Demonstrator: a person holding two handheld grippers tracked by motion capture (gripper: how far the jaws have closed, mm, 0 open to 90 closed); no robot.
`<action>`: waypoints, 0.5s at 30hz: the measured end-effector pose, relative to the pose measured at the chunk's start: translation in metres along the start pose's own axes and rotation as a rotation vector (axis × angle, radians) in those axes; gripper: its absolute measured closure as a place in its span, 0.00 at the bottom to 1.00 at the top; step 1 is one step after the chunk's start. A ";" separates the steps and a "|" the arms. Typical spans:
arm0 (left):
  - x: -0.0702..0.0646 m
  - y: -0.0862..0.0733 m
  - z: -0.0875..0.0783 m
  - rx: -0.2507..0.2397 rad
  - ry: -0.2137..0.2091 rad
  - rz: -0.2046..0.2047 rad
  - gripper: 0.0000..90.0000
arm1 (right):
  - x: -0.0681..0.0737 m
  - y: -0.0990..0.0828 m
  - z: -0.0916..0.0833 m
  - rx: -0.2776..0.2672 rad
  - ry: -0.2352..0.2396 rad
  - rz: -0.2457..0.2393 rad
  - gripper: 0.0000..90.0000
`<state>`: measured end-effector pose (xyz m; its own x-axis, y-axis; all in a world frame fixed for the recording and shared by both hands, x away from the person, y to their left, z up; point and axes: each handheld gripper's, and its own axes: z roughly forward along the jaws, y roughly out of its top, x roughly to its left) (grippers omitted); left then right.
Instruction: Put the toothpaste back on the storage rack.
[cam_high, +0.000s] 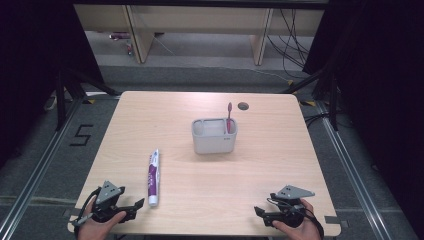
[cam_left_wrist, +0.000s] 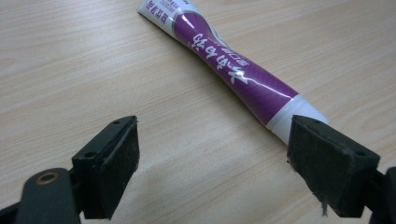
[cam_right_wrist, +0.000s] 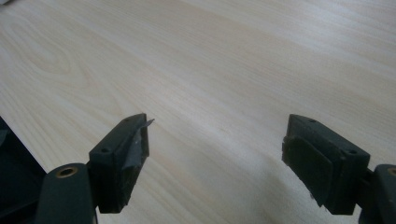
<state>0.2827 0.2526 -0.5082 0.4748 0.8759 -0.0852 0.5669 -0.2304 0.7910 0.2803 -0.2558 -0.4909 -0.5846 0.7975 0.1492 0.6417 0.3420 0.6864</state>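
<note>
The toothpaste tube (cam_high: 153, 178) lies flat on the worktop (cam_high: 250, 185) near its front-left edge, cap end just beside the left gripper (cam_high: 137, 205), whose fingers (cam_left_wrist: 109, 165) are spread wide and empty, as are those of the right gripper (cam_high: 257, 212) at front right.

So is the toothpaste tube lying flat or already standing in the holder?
Lying flat: the toothpaste tube rests lengthwise on the table, apart from the holder.
</note>
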 end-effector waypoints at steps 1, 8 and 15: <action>0.000 0.000 0.000 0.000 0.000 0.000 0.18 | 0.000 0.000 0.000 0.000 0.000 0.000 0.26; -0.002 0.005 0.000 -0.012 -0.030 -0.021 0.17 | -0.004 -0.003 0.000 -0.005 0.024 -0.030 0.26; -0.007 0.016 -0.001 -0.013 -0.033 -0.013 0.17 | -0.003 -0.004 -0.004 -0.005 -0.007 -0.009 0.26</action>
<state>0.2879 0.2431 -0.4944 0.4899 0.8641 -0.1156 0.5647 -0.2135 0.7972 0.2774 -0.2612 -0.4909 -0.5872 0.7976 0.1379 0.6336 0.3469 0.6915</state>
